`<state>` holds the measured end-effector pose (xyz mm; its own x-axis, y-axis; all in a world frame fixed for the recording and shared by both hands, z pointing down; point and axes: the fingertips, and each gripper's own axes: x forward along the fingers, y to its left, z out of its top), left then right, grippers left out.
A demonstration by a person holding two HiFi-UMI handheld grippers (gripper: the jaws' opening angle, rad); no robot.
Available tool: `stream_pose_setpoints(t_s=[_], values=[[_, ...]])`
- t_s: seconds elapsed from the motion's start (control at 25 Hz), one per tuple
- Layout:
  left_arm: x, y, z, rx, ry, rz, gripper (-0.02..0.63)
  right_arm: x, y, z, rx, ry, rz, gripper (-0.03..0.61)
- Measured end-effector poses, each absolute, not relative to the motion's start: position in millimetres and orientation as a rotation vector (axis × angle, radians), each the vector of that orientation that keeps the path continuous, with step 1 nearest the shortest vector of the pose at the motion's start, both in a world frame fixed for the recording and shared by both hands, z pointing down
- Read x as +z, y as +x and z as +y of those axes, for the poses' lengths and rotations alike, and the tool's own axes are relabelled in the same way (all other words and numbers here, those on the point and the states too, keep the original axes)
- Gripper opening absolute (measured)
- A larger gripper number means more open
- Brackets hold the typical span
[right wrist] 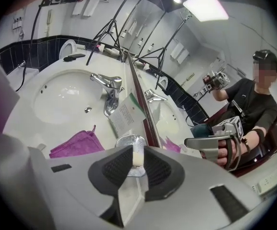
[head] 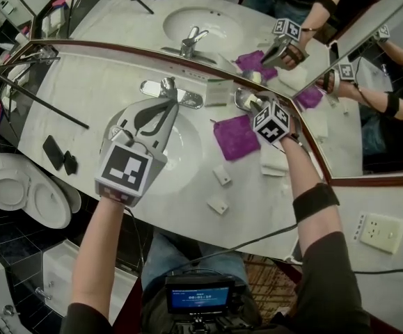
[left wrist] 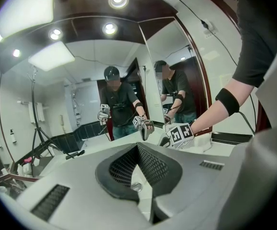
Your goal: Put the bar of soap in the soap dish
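- Gripping one cream soap bar (right wrist: 138,159) upright in the right gripper (right wrist: 137,151), both pads pressed against its sides.
- Holding that bar directly over the one clear dish (right wrist: 121,141), at the back of the counter (head: 111,92) near the corner where two mirrors (head: 117,26) (head: 358,141) meet; no telling whether bar and dish touch.
- Hovering over the one white basin (head: 187,148) with the left gripper (left wrist: 138,150), jaws pressed together, nothing between them.
- Showing one chrome faucet (head: 170,89) behind the basin, just past the left gripper's tips, and its double in the glass.
- Showing one purple cloth (head: 236,136) flat on the counter, between basin and right gripper, just beside the dish.
- Counting two small white boxes (head: 222,175) (head: 217,204) on the counter's front part, near each other and apart from the cloth.
- Counting one white leaflet (head: 218,92) propped against the mirror between faucet and dish.
- Counting two dark items (head: 53,152) (head: 70,163) side by side at the counter's left end, well apart from the basin; too small to identify.
- Taking in one toilet (head: 20,186) below the counter's left end, lid up, and one wall socket (head: 382,232) at lower right.
- Catching the person in both mirrors, a gripper in each hand, a dark band on the right forearm.
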<state>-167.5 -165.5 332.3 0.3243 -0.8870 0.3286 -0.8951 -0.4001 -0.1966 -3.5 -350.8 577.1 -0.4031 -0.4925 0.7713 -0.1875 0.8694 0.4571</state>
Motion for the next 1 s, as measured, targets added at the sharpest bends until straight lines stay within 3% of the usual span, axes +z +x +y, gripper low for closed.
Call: stream_pose_setpoints(t_s=[0.08,0.12,0.52,1.0], values=[[326.6,-168.2,-162.4,0.596,2.545,-1.705,0.005,553.5,-3.4,-344.0,-0.379,0.507,-2.002,0.025],[323.8,-168.7,-160.9,0.592,2.55,-1.704,0.005,541.2,-3.6,-340.0,-0.379,0.513,-2.015,0.018],[311.5,-169.2,-149.4,0.592,2.597,-1.659,0.005,420.3,35.9,-302.2,-0.094,0.897,-2.24,0.017],[303.5,-177.0,-133.4,0.517,2.616,-1.605,0.005,372.8,153.9,-239.4,0.341,1.404,-2.334,0.015]])
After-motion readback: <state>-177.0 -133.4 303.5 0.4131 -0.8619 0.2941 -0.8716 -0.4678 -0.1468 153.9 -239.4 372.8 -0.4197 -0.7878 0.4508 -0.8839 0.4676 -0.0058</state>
